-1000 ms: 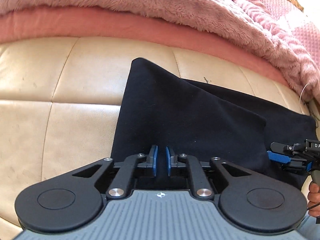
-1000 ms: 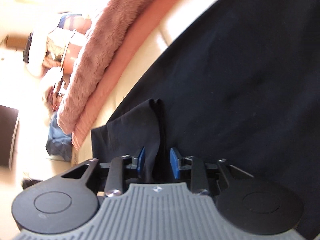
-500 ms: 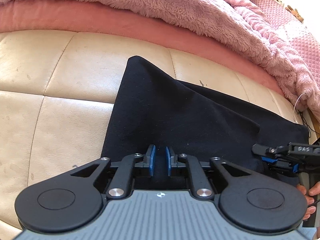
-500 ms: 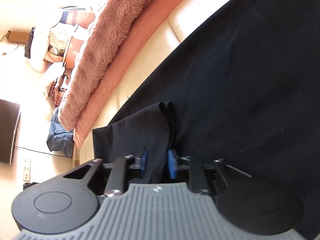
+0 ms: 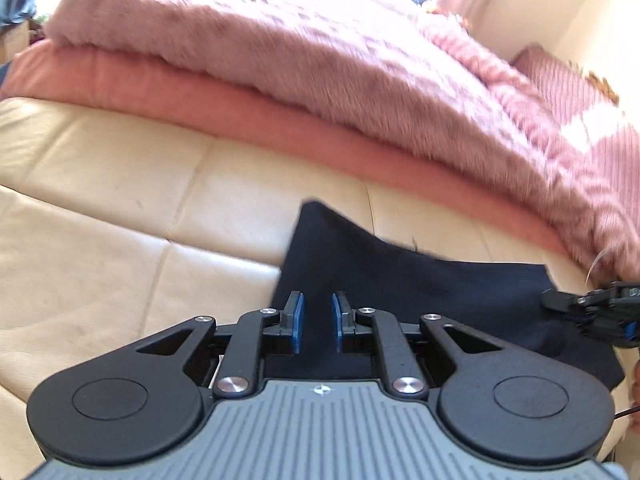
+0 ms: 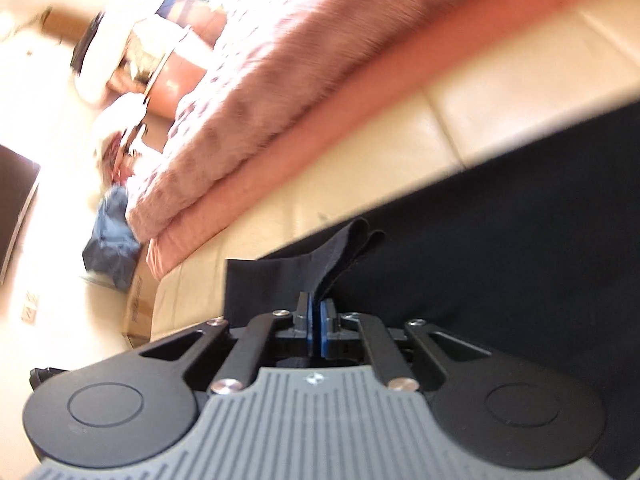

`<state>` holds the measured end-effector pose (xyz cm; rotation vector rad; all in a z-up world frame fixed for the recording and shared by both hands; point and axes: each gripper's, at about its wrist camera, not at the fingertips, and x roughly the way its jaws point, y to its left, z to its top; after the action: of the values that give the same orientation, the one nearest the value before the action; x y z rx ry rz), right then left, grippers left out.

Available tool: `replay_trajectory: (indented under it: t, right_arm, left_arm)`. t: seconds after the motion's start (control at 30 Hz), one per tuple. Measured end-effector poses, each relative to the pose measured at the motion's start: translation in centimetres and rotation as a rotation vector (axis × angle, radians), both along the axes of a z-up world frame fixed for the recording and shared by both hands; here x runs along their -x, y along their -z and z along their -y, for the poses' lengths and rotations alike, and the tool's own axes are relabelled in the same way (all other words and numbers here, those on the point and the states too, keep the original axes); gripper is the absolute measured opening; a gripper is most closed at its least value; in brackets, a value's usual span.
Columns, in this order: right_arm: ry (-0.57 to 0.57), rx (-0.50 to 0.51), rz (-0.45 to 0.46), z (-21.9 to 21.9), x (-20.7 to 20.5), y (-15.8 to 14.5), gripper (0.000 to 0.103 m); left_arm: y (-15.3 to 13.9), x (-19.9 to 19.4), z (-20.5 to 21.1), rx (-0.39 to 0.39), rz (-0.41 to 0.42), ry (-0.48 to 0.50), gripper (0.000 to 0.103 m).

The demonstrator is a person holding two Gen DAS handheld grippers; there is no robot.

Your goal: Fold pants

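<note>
Dark navy pants [image 5: 420, 280] lie on a cream leather sofa [image 5: 120, 220]. My left gripper [image 5: 316, 314] sits at their near left edge, its blue pads narrowly apart with thick dark cloth filling the gap between them. In the right wrist view my right gripper [image 6: 316, 304] is shut on a pinched fold of the pants [image 6: 500, 240], and the cloth sticks up out of the pads. The right gripper [image 5: 568, 302] also shows at the right edge of the left wrist view, over the far end of the pants.
Fluffy pink blankets [image 5: 320, 60] are heaped along the back of the sofa, just beyond the pants. In the right wrist view a blue bag [image 6: 112, 240], a dark screen [image 6: 16, 200] and blurred clutter lie past the sofa's end.
The right jaws have closed fully on the fold of cloth. Both grippers have risen and the right one has rolled, and the pinched cloth comes up with them.
</note>
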<state>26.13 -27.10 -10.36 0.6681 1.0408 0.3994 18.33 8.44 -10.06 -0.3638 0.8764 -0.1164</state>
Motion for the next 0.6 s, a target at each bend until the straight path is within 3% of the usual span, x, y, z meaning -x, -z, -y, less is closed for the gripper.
replay_trajectory:
  t: [0.2,0.33,0.47,0.6]
  right_arm:
    - [-0.091,0.101,0.112,0.4,-1.2,-10.0,0.0]
    - [-0.091,0.176,0.16,3.4,-0.8,-15.4,0.0]
    - [-0.044,0.253,0.184,8.6,0.9,-18.7,0.0]
    - [0.052,0.308,0.178,15.9,2.2,-19.5,0.0]
  left_arm:
    - [-1.6,0.5,-1.7,0.029,0.055,-0.041,0.016]
    - [-2.2,0.1,-0.5,0.041,0.068,-0.005,0.016]
    - [-2.2,-0.5,2.3,0.029,0.073,0.066,0.015]
    - [-2.0,-1.2,6.1,0.001,0.071,0.151,0.016]
